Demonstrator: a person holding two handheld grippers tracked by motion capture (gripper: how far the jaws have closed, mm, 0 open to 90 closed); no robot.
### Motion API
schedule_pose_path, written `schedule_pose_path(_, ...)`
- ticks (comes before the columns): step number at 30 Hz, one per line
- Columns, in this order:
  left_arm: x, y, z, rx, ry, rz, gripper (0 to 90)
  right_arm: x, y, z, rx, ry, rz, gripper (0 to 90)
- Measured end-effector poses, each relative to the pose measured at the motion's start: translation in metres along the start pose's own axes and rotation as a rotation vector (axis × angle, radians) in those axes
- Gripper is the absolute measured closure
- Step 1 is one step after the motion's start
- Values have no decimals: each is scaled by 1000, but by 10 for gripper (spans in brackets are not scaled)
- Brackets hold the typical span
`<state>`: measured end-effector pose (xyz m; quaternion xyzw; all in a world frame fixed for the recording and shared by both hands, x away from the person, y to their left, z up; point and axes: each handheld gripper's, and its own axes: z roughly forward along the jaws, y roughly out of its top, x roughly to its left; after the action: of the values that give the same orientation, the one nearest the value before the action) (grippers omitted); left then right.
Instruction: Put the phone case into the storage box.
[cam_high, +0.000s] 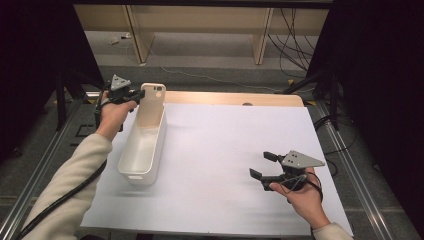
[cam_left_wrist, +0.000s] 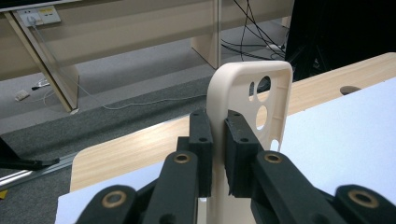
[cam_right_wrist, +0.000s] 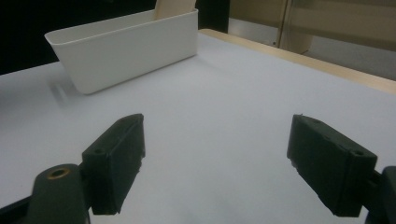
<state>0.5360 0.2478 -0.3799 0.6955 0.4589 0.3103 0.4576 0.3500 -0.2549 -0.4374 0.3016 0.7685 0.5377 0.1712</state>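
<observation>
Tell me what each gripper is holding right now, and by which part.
The left gripper pinches the phone case by its side edge, over the bin. The right gripper is open and holds nothing.

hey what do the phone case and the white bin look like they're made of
Phone case: probably a soft plastic or rubbery material, cream, matte; it looks thin-walled with moulded camera cutouts, clamped by the left gripper. Whether it flexes can't be told.
White bin: most likely rigid moulded plastic, smooth with a slight sheen; thin even walls, rounded corners and a rolled rim suggest it.
</observation>
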Motion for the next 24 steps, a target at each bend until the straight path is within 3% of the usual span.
schedule_pose_path(6, 0, -2, 2, 10, -2, 0, 826, -1, 0, 0, -11, -5, -18, 205)
schedule_pose_path(9, 0, -4, 3, 15, -5, -4, 825, 0, 0, 0, -4, 1, 1, 205)
schedule_pose_path(11, 0, -5, 4, 18, -5, -7, 825, 0, 0, 1, -27, -9, -7, 205)
schedule_pose_path(13, 1, -6, 4, 23, -2, -12, 824, 0, 0, 0, 0, 0, -2, 205)
schedule_pose_path(15, 2, -7, 5, 23, -2, -17, 824, -1, 0, 1, -16, -2, -19, 205)
schedule_pose_path(16, 2, -8, 5, 23, 0, -19, 824, 0, 0, 0, 0, 0, -1, 206)
schedule_pose_path(17, 2, -8, 5, 24, -1, -18, 824, -1, 0, 2, -37, -14, -20, 205)
schedule_pose_path(20, 2, -8, 5, 29, -4, -16, 824, -1, 0, 0, -17, -5, -16, 206)
schedule_pose_path(21, 2, -9, 5, 31, -4, -15, 824, -1, 0, -1, 12, -6, -4, 206)
schedule_pose_path(24, 1, -9, 6, 36, -3, -16, 824, -1, 0, 2, -33, -11, -18, 206)
